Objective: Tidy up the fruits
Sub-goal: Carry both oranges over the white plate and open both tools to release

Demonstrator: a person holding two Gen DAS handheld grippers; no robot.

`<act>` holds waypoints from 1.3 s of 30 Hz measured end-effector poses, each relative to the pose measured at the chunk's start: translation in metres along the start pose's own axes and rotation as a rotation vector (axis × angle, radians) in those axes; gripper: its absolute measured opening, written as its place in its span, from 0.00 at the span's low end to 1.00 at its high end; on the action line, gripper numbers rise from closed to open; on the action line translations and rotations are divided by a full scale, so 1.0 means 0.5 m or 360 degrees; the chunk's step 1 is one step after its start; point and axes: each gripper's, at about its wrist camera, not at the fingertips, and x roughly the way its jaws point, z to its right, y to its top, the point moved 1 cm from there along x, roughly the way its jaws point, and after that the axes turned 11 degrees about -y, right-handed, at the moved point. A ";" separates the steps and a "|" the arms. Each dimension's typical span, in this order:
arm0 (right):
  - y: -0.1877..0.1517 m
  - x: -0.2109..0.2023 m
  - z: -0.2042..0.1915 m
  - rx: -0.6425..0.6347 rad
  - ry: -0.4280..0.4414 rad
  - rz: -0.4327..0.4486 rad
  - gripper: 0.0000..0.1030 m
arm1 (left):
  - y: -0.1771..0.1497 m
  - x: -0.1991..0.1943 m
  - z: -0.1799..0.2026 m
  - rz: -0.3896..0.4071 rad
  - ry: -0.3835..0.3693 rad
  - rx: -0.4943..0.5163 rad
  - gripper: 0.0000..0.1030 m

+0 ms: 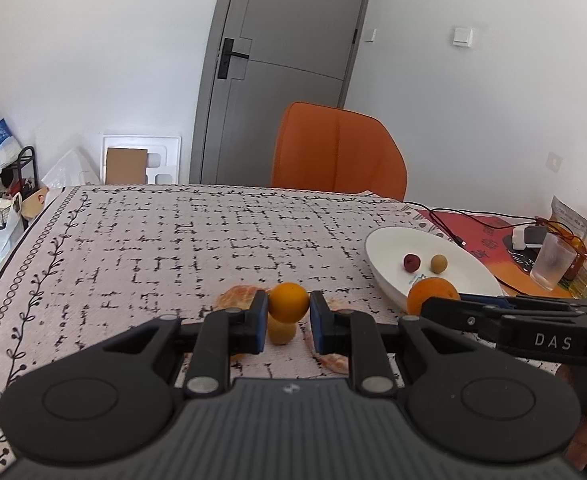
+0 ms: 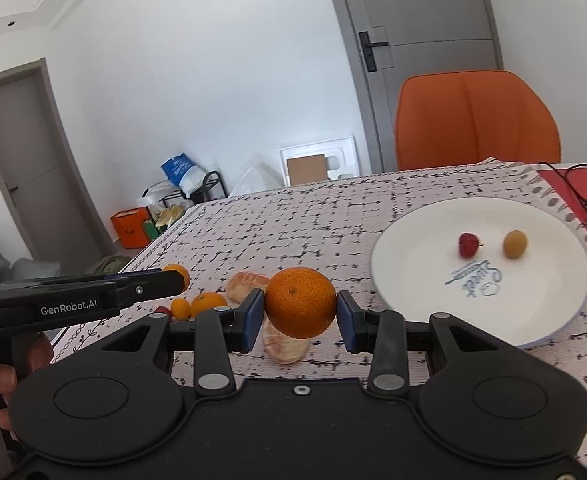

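My left gripper (image 1: pixel 288 305) is shut on a small smooth orange fruit (image 1: pixel 288 302), held above the patterned tablecloth; a yellowish fruit (image 1: pixel 281 333) lies under it. My right gripper (image 2: pixel 299 309) is shut on a larger orange (image 2: pixel 300 308), held just left of the white plate (image 2: pixel 533 320). The plate holds a small red fruit (image 2: pixel 468 245) and a small tan fruit (image 2: pixel 515 244). Peeled orange segments (image 2: pixel 287 346) lie below the right gripper and further back (image 2: pixel 247 285). Small oranges (image 2: pixel 207 303) lie near the left gripper in the right wrist view.
An orange chair (image 1: pixel 337 152) stands behind the table's far edge. A clear plastic cup (image 1: pixel 551 262), cables, a charger and bottles sit on a red mat (image 1: pixel 473 236) to the right of the plate. The tablecloth (image 1: pixel 173 240) stretches left and back.
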 end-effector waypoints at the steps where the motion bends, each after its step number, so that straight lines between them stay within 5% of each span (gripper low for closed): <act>1: 0.000 -0.003 0.006 0.0007 -0.0006 0.0006 0.36 | 0.002 0.003 0.003 -0.0001 -0.0003 0.0007 0.20; 39: -0.025 -0.034 0.188 0.0264 -0.0333 0.0081 0.41 | 0.033 0.198 0.158 -0.0167 -0.0267 0.0282 0.20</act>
